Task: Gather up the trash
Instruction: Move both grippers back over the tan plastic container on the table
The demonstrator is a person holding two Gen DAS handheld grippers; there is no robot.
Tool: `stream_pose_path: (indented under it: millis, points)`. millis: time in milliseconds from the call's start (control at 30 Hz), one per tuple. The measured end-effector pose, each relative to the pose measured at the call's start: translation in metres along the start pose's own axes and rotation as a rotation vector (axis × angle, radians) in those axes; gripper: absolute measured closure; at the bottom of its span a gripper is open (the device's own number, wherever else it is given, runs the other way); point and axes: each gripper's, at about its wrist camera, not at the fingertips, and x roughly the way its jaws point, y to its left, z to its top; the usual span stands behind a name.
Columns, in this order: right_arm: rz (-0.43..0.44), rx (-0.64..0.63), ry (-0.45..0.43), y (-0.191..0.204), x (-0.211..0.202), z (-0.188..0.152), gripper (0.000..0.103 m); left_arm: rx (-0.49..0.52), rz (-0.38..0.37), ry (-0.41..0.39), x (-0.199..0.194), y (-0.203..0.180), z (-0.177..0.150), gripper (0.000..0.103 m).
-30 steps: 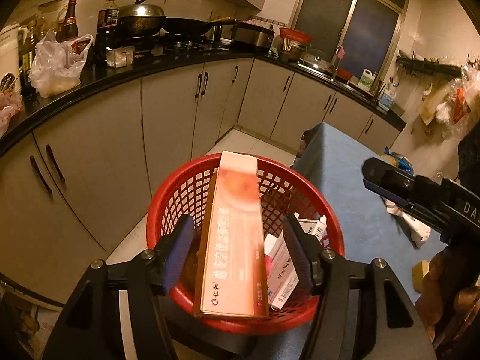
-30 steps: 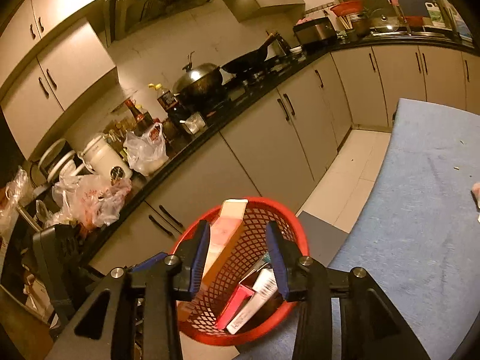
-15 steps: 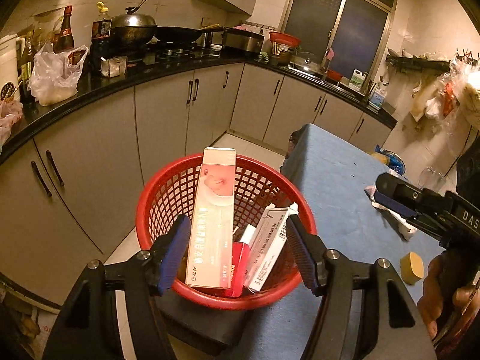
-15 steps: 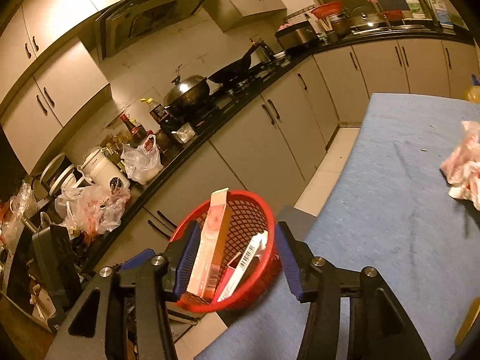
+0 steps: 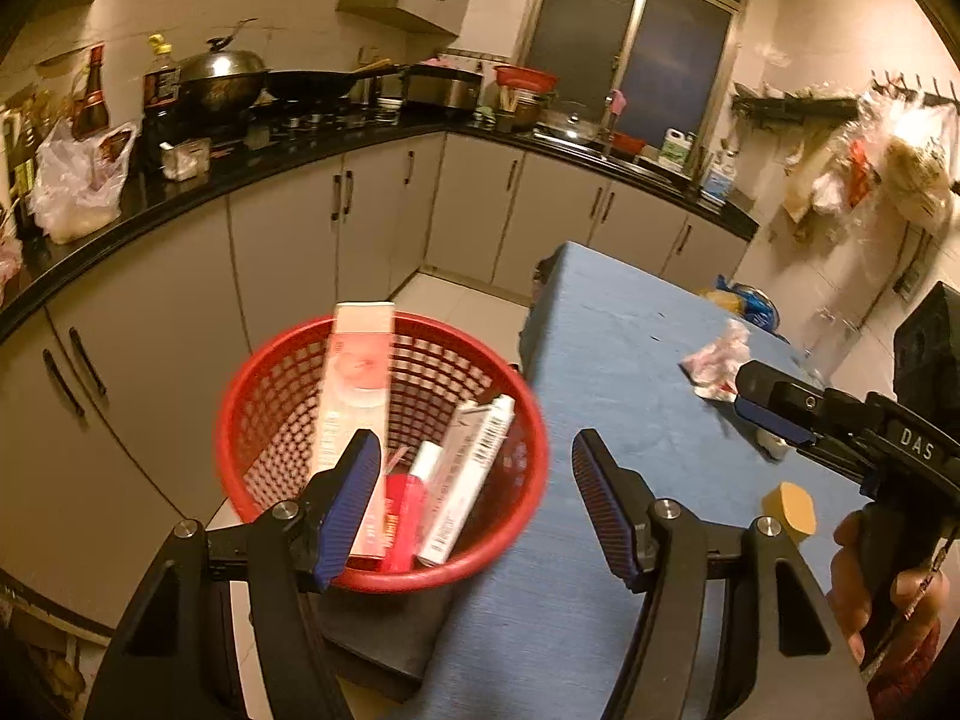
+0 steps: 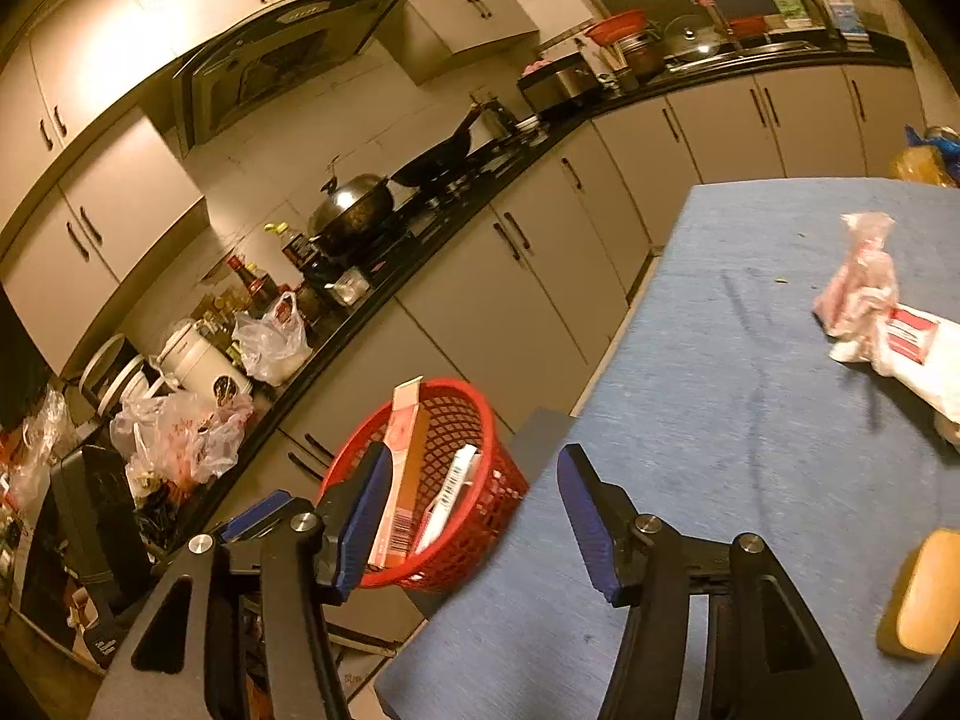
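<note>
A red mesh basket [image 5: 264, 372] stands on a dark stool beside the blue table [image 5: 606, 360]; it also shows in the right wrist view [image 6: 486, 420]. It holds a tall pink carton [image 5: 357, 372], a white box [image 5: 474, 456] and a red box [image 5: 403, 510]. My left gripper [image 5: 477, 504] is open and empty just above the basket's near rim. My right gripper [image 6: 471, 516] is open and empty over the table corner; it shows in the left wrist view [image 5: 774, 408]. Crumpled pink wrappers [image 6: 864, 282], a white packet [image 6: 924, 354] and a yellow sponge [image 6: 924, 588] lie on the table.
Grey cabinets under a black counter [image 5: 180, 192] curve round the left and back, with a wok, bottles and plastic bags on top. A blue bag [image 5: 750, 306] sits at the table's far edge. Tiled floor [image 5: 456, 306] lies between table and cabinets.
Both grippers have pulled back from the basket and swung right toward the table. The pink carton the left gripper hovered over now stands in the basket, leaning on its far rim.
</note>
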Motion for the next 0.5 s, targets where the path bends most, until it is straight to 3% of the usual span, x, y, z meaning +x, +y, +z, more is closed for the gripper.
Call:
stream_pose_path:
  millis: [500]
  points:
    - [-0.139, 0.155, -0.137, -0.104, -0.119, -0.015, 0.039, 0.170, -0.144, 0.122, 0.038, -0.103, -0.024, 0.037]
